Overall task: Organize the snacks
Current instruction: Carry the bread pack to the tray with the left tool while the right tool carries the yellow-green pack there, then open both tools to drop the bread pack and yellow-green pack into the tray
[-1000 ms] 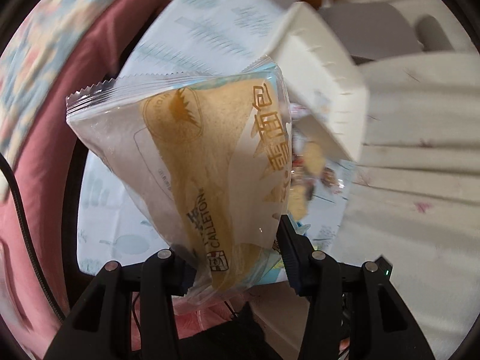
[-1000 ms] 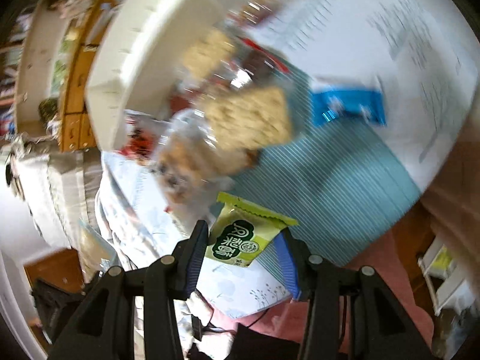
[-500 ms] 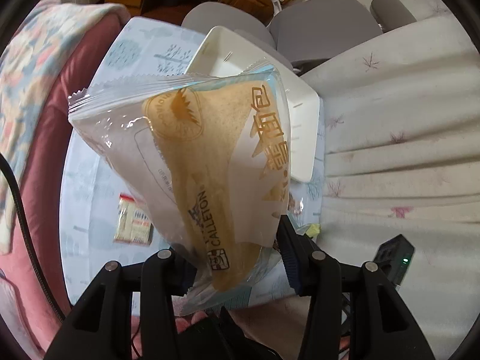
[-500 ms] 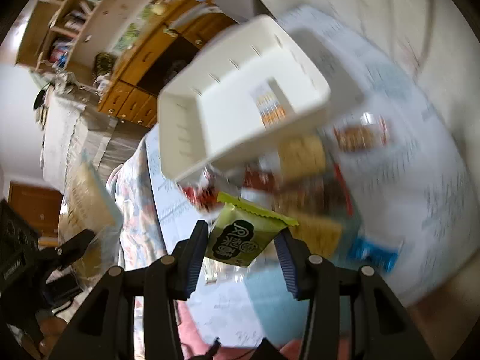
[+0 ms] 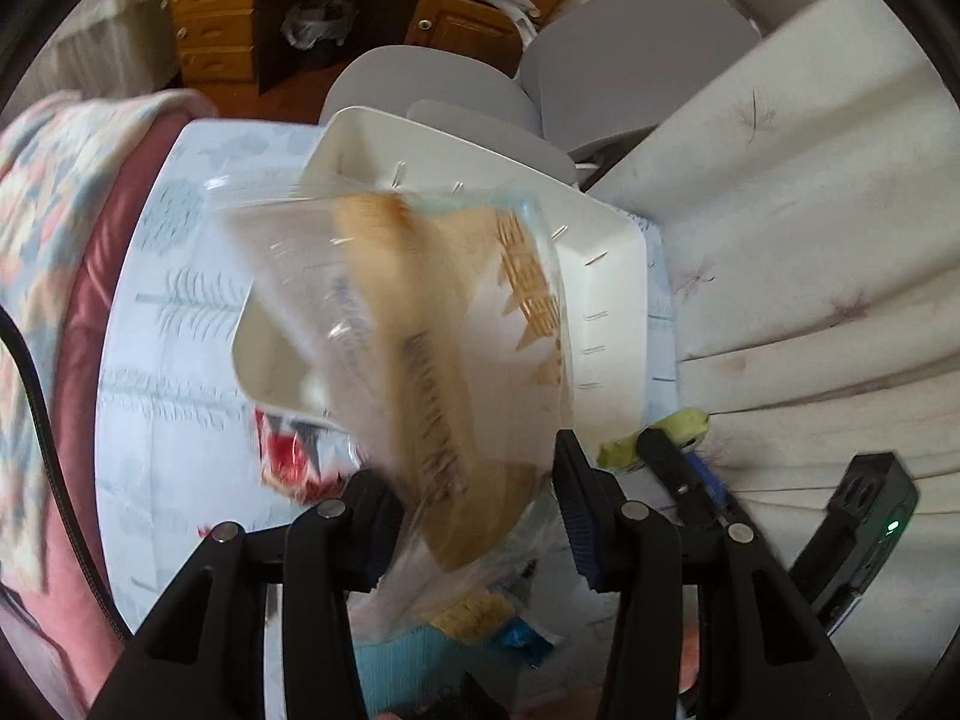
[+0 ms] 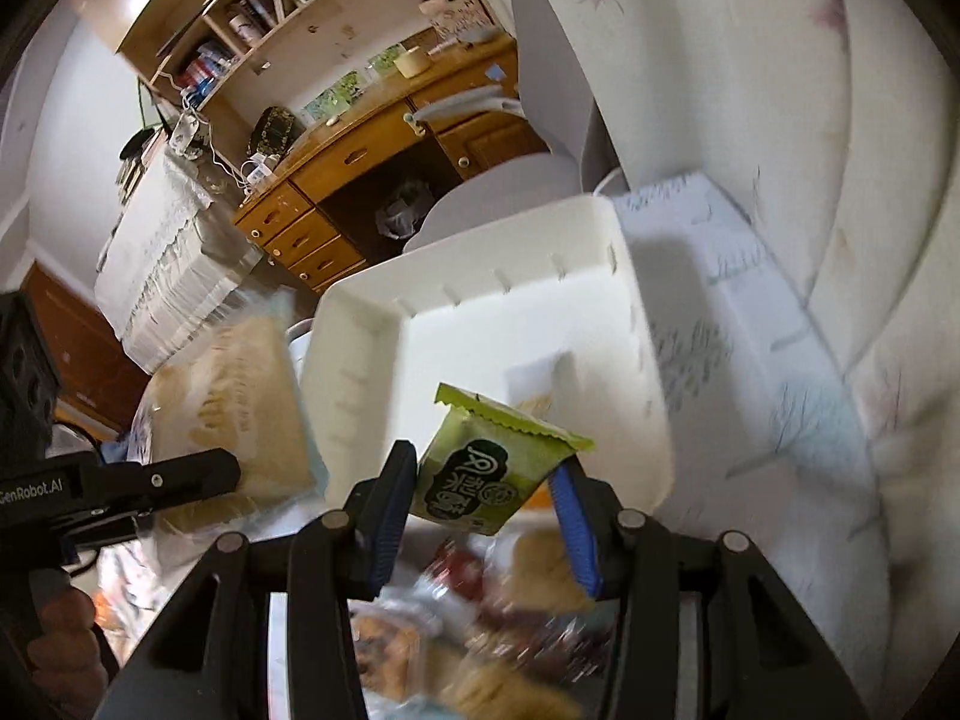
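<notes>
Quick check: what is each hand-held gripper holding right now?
Left hand-held gripper: jaws closing on the clear bread packet.
Right hand-held gripper: shut on the green snack packet.

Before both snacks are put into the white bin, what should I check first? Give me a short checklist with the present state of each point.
1. Left tool has the clear bread packet between its fingers: ok, though its jaws are closing and the packet is blurred.
2. Right tool grips the green snack packet: ok.
3. White bin has free space inside: ok, only one small item shows on its floor.
4. Bread packet is above the bin opening: cannot tell; in the right wrist view it appears beside the rim.
5. The two tools are apart: ok.
6. Loose snacks on the table are outside the drop path: cannot tell, blurred.
</notes>
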{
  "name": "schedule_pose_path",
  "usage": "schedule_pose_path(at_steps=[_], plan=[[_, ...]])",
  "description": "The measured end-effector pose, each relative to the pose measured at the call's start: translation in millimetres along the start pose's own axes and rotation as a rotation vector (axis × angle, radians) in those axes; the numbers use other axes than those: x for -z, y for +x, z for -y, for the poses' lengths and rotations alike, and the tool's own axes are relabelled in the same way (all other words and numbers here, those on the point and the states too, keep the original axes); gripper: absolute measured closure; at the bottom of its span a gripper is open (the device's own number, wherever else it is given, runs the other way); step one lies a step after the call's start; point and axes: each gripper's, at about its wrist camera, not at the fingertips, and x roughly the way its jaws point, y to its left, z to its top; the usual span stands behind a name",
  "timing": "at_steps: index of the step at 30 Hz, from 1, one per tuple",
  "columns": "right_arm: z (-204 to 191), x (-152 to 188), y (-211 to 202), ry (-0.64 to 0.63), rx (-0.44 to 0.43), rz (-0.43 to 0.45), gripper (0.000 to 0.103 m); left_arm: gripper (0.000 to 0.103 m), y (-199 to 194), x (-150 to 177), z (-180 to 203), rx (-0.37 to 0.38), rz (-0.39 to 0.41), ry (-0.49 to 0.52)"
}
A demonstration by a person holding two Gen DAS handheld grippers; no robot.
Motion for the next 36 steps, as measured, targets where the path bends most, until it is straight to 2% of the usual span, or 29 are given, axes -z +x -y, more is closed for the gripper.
schedule_pose_path(at_steps=[4,8,9,10,11,12,13,19,27,36], plan=[[13.4,-6.6,9.9,-0.023,-0.001,0.018,0.057,0.061,16.0,-8.3,12.0,-0.029,0.000,0.048],[24.1,-8.1,17.4,-0.010,-0.039,0.034,0.055,0.061,30.9,-8.2,18.6,-0.071,0.003,0.074],[24.9,-8.2,17.8,-0.015,-0.047,0.039,0.053,0.061,31.1,-7.8,19.9,-0.068,0.025,0.083],[24.3,-8.1,17.1,-0.024,-0.045,0.047,0.044,0.061,29.4,-8.7,21.0,-0.062,0.050,0.084],[23.8,-7.7,15.5,-0.028,-0.042,0.055,0.036,0.058,26.9,-9.9,21.3,-0.059,0.070,0.085],[23.7,-7.9,14.4,-0.030,-0.042,0.062,0.033,0.054,24.5,-11.1,21.9,-0.060,0.084,0.085],[23.6,-8.4,12.1,-0.031,-0.045,0.069,0.033,0.042,22.1,-12.8,22.3,-0.069,0.095,0.083],[22.0,-4.9,0.9,-0.017,-0.037,0.072,0.032,0.040,10.4,-8.6,16.2,-0.079,0.093,0.079],[7.4,11.9,-30.4,-0.018,-0.020,0.096,0.027,0.040,-12.8,24.8,3.8,-0.099,0.063,0.071],[-19.5,45.3,-80.1,-0.045,0.030,0.163,0.026,0.040,-51.9,72.5,-29.5,-0.039,0.067,0.080]])
